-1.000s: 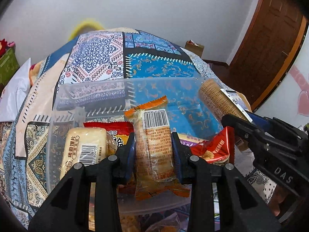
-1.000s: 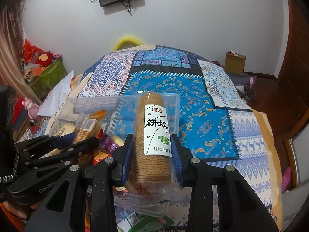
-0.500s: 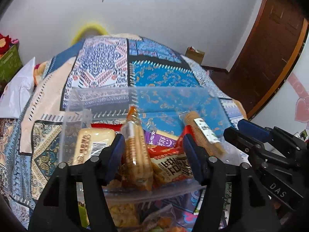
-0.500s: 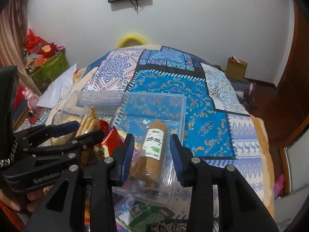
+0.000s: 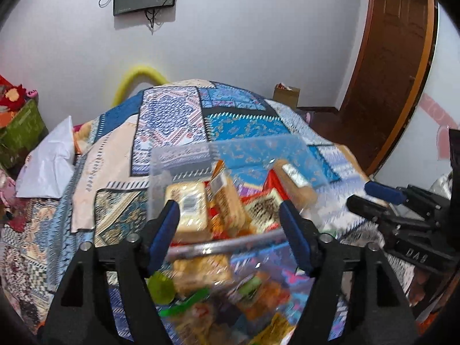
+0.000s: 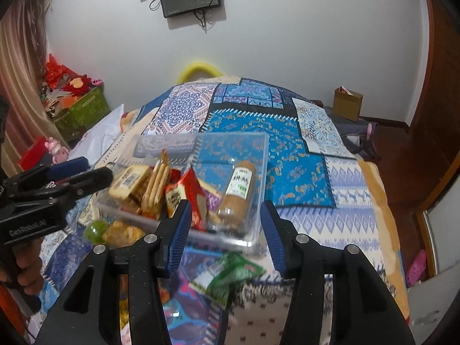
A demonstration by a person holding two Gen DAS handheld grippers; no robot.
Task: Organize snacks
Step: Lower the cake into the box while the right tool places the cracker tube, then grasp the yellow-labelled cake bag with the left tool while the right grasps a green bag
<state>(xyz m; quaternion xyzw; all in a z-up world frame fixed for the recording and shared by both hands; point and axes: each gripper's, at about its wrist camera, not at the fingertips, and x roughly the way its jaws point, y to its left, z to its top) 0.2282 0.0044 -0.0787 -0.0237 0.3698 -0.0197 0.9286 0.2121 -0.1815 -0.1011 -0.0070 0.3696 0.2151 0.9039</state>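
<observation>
Both tongs, left (image 5: 230, 224) & right (image 6: 224, 224), had just been opening: apart, nothing between. Near: green packet (image 6: 227, 276) + loose snacks (image 6: 120, 233) still on bed. Beyond: clear bin (image 6: 258, 149) held biscuit roll (image 6: 237, 192), several pkts. Approx half done.

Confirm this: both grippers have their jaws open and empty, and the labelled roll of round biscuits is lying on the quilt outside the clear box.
Wrong on one count. The biscuit roll lies inside the clear box, at its right end, as the right wrist view shows. Both grippers do have open, empty jaws.
</observation>
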